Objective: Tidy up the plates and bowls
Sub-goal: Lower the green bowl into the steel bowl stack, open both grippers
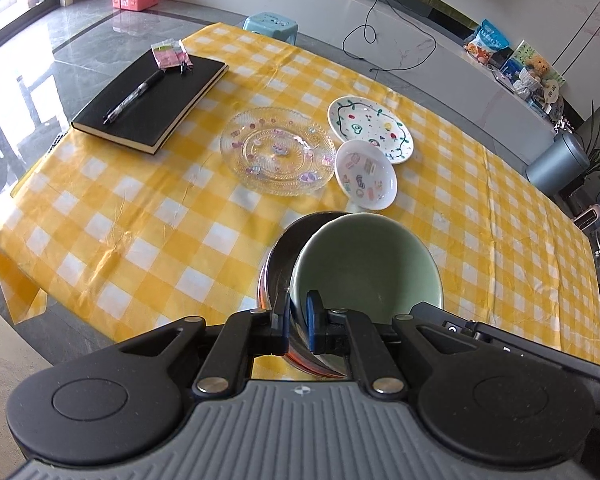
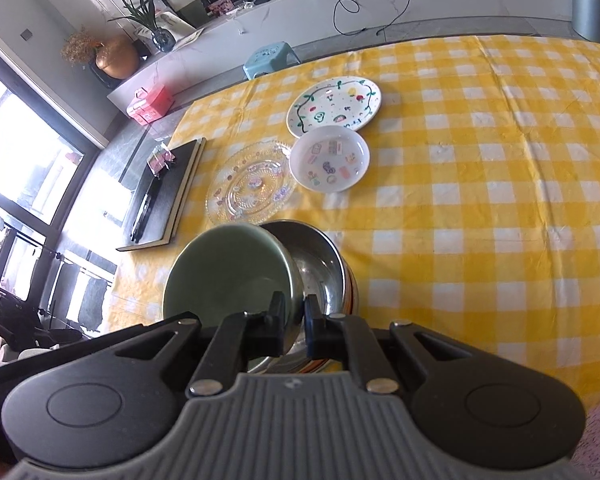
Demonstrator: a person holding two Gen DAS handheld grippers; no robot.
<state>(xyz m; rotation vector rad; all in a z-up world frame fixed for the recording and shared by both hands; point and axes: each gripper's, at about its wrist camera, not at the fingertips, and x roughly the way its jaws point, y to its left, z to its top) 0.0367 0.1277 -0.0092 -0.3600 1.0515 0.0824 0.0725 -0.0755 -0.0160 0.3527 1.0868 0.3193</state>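
I find the left tongs (image 1: 298, 320) narrow, pinching the near wall of the stainless steel bowl with the striped outside (image 1: 278, 256). The right tongs (image 2: 296, 320) are narrow too, clamped on the rim of the pale green ceramic bowl (image 1: 364, 264). It sits tilted inside the steel one, at 6 o'clock from the small white stickered dish (image 1: 366, 174) on the yellow checked tablecloth (image 1: 140, 220).
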